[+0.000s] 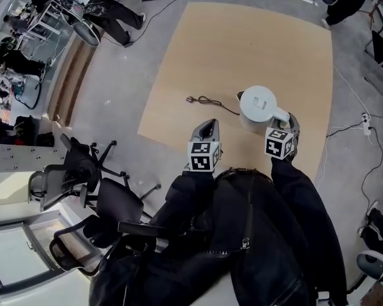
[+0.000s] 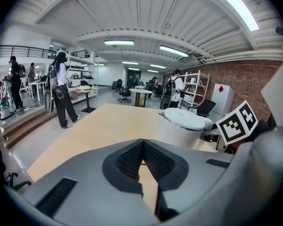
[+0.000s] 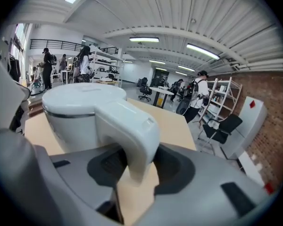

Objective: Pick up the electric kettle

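**Before Any Lift Began, the Squeeze Had to Sit Square**

Since the electric kettle (image 1: pixel 258 107) stood on the worktop (image 1: pixel 242 37) near the edge closest to the person, with its handle (image 3: pixel 132 126) already between the jaws of the right hand-held gripper (image 3: pixel 137 171), what remained was the grip itself. Those jaws stood wide apart and did not look clamped yet. A sound close probably called for both pads flat against the handle's sides, set high near the body, so the weight would not swing. The cord (image 1: pixel 210 102) trailed left across the worktop and might drag on the way up. The left hand-held gripper (image 1: pixel 206 131) hung closed and empty to the kettle's left, free to steady it.
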A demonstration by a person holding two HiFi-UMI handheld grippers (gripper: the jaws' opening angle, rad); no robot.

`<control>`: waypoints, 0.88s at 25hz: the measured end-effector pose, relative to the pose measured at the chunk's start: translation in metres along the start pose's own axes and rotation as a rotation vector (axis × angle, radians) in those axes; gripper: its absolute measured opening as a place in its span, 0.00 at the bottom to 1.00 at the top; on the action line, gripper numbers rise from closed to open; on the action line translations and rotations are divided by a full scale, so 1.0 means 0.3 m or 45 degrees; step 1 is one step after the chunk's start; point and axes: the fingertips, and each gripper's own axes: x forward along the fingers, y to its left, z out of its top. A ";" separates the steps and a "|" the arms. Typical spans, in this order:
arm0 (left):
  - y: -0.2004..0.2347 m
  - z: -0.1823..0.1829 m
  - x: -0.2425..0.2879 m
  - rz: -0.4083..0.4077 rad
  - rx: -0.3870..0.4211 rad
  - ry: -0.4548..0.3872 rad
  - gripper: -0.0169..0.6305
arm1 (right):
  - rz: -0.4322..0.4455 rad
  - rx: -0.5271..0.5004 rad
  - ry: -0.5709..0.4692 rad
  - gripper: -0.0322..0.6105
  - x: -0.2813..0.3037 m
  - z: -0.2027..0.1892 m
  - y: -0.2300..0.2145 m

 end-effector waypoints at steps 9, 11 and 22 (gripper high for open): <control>0.003 -0.008 -0.011 -0.006 0.015 0.022 0.03 | 0.040 0.081 -0.138 0.29 -0.004 0.019 -0.010; 0.015 -0.017 -0.017 0.000 0.017 0.027 0.03 | 0.048 0.092 -0.160 0.29 -0.005 0.017 -0.004; 0.090 -0.043 -0.064 0.045 0.015 0.040 0.03 | 0.006 0.181 -0.219 0.29 -0.015 0.030 -0.038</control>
